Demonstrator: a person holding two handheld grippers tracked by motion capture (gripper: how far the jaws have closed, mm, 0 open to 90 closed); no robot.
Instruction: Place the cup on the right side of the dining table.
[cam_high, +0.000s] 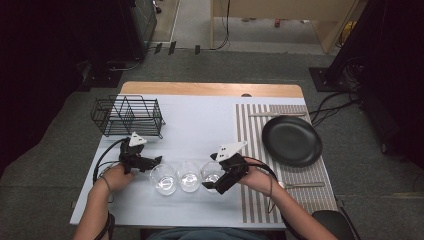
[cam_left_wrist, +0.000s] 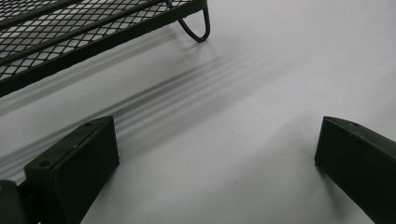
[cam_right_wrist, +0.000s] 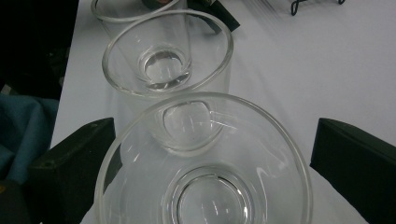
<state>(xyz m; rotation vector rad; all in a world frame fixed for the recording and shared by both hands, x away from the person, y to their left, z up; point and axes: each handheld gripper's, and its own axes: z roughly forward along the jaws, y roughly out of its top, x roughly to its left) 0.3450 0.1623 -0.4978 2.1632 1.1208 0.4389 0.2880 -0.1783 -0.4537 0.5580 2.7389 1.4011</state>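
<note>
**Right claw straddling the nearest glass, left claw idle**

Basically, three clear glasses stood in a row near the table's 6 o'clock edge: left glass (cam_high: 163, 178), middle glass (cam_high: 189, 175), right glass (cam_high: 212, 172), each just beside the next.

Right gripper (cam_high: 220, 184) sat at the row's 3 o'clock end. In the right gripper view its jaws were spread wide, one on each side of the right glass (cam_right_wrist: 205, 158); contact couldn't be confirmed. Middle glass (cam_right_wrist: 167, 51) lay beyond it at 12 o'clock.

Left gripper (cam_high: 152, 161) was at 9 o'clock of the row, near the left glass. Its jaws were wide apart over bare tablecloth (cam_left_wrist: 261, 84), nothing between them.

Black wire rack (cam_high: 128, 116) stood at 11 o'clock, black plate (cam_high: 292, 140) at 2 o'clock on the striped mat (cam_high: 250, 200).
</note>
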